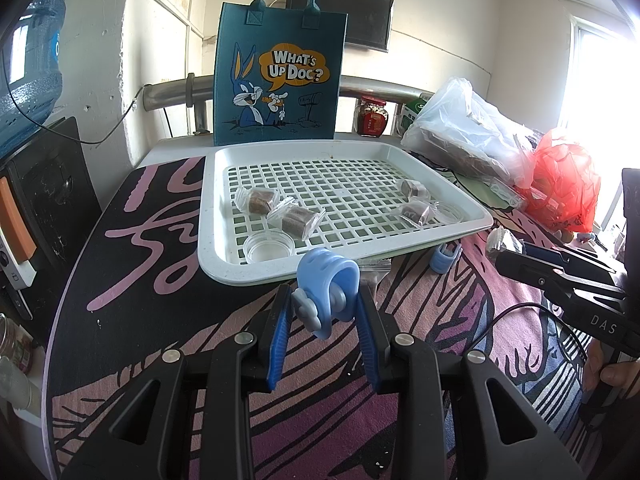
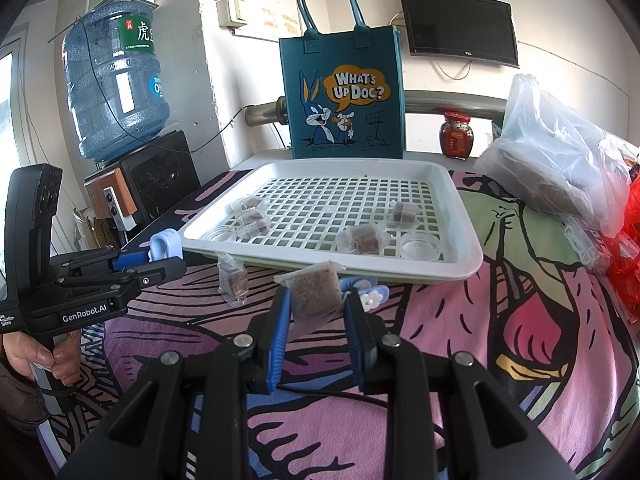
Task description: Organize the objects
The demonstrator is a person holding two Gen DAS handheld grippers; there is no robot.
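A white slotted tray (image 1: 224, 264) (image 2: 448, 176) sits on a patterned cloth. It holds several wrapped brown candies (image 1: 296, 220) (image 2: 362, 240) and two clear lids (image 1: 268, 246) (image 2: 420, 246). My left gripper (image 1: 324, 312) is shut on a light blue clip (image 1: 326, 280) just in front of the tray; it also shows in the right wrist view (image 2: 162, 242). My right gripper (image 2: 316, 300) is shut on a wrapped brown candy (image 2: 314, 298) (image 1: 502, 240) in front of the tray. A second blue clip (image 1: 444, 258) (image 2: 370, 294) and another wrapped candy (image 2: 234, 280) lie on the cloth.
A blue Bugs Bunny tote bag (image 1: 278, 76) (image 2: 344, 92) stands behind the tray. A red-lidded jar (image 2: 456, 134), clear plastic bags (image 2: 560, 152) and a red bag (image 1: 560, 184) crowd the right. A water jug (image 2: 112, 80) on a dispenser stands at left.
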